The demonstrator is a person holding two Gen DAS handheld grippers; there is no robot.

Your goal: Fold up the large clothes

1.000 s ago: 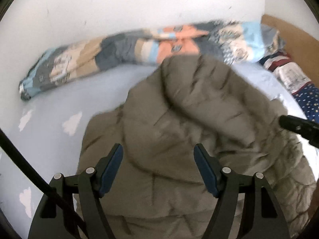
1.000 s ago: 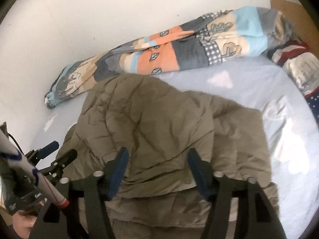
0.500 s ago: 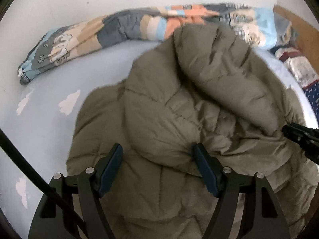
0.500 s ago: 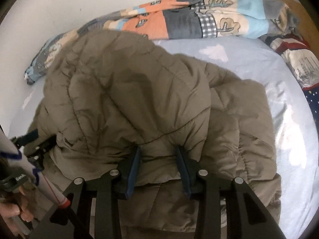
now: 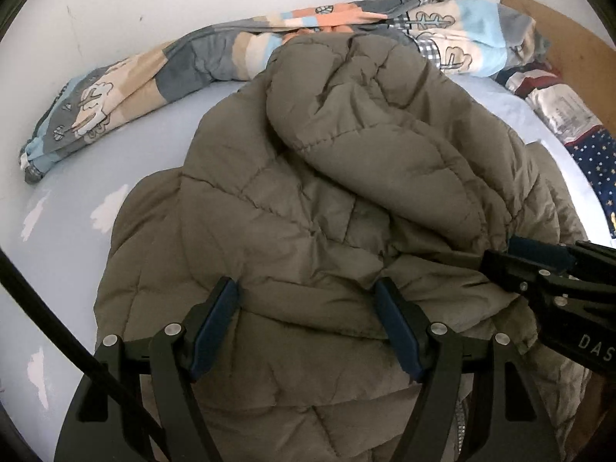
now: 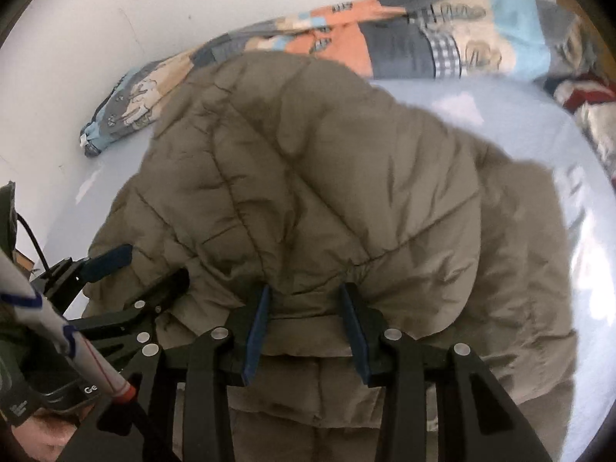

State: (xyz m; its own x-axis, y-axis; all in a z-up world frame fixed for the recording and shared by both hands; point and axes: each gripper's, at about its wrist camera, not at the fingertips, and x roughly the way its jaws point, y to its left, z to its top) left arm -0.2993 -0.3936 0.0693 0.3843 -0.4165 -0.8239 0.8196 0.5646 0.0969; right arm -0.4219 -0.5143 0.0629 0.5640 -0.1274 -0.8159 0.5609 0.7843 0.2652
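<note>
An olive-grey puffer jacket (image 5: pixel 308 211) lies bunched on the pale blue bed sheet (image 5: pixel 77 231). My left gripper (image 5: pixel 306 323) is shut on a thick fold at the jacket's near edge, which fills the wide gap between its blue pads. In the right wrist view the left gripper (image 6: pixel 152 263) shows at the left with fabric between its fingers. My right gripper (image 6: pixel 306 308) is shut on the hem of a turned-over flap of the jacket (image 6: pixel 327 192). That right gripper (image 5: pixel 500 256) reaches in from the right in the left wrist view.
A rolled patchwork quilt (image 5: pixel 192 61) runs along the white wall behind the jacket. Patterned bedding (image 5: pixel 558 115) and a star-print cloth (image 5: pixel 600 161) lie at the right by a brown board (image 5: pixel 558 23). A black cable (image 5: pixel 38 308) crosses the lower left. A hand (image 6: pixel 38 431) shows bottom left.
The right jaws narrowed onto the flap's hem. Both grippers sank toward the bed and the jacket now looms larger, its flap covering more of the quilt.
</note>
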